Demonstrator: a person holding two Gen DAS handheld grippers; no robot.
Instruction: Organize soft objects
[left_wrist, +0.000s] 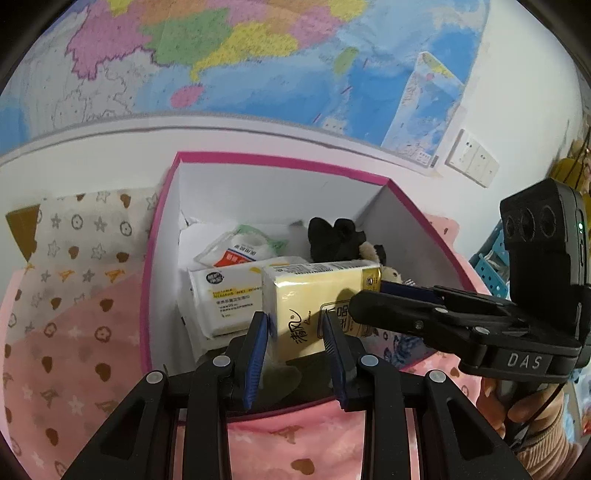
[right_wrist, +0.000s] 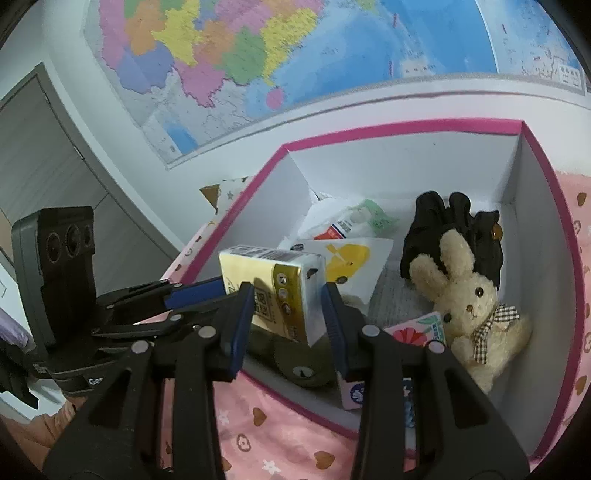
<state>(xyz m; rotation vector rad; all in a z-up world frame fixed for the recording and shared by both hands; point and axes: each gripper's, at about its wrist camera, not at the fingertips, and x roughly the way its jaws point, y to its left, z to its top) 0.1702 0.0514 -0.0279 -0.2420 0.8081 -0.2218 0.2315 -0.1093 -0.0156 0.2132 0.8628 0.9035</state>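
A yellow tissue pack (left_wrist: 317, 306) (right_wrist: 275, 290) hangs over the pink-rimmed white box (left_wrist: 258, 162) (right_wrist: 406, 125). My left gripper (left_wrist: 295, 325) is shut on one end of the pack; it shows at the left of the right wrist view (right_wrist: 192, 291). My right gripper (right_wrist: 288, 295) is shut on the other end; it shows at the right of the left wrist view (left_wrist: 399, 306). In the box lie a cream bunny (right_wrist: 476, 306), a black cloth (right_wrist: 436, 229), a white tissue pack (left_wrist: 221, 302), a wipes packet (left_wrist: 240, 247) and a green plush (right_wrist: 303, 362).
The box stands on a pink patterned bedsheet (left_wrist: 74, 350) (right_wrist: 277, 435) against a white wall with a large map (left_wrist: 258, 55). A wall socket (left_wrist: 472, 158) is at the right. A grey door (right_wrist: 44, 155) is at the left.
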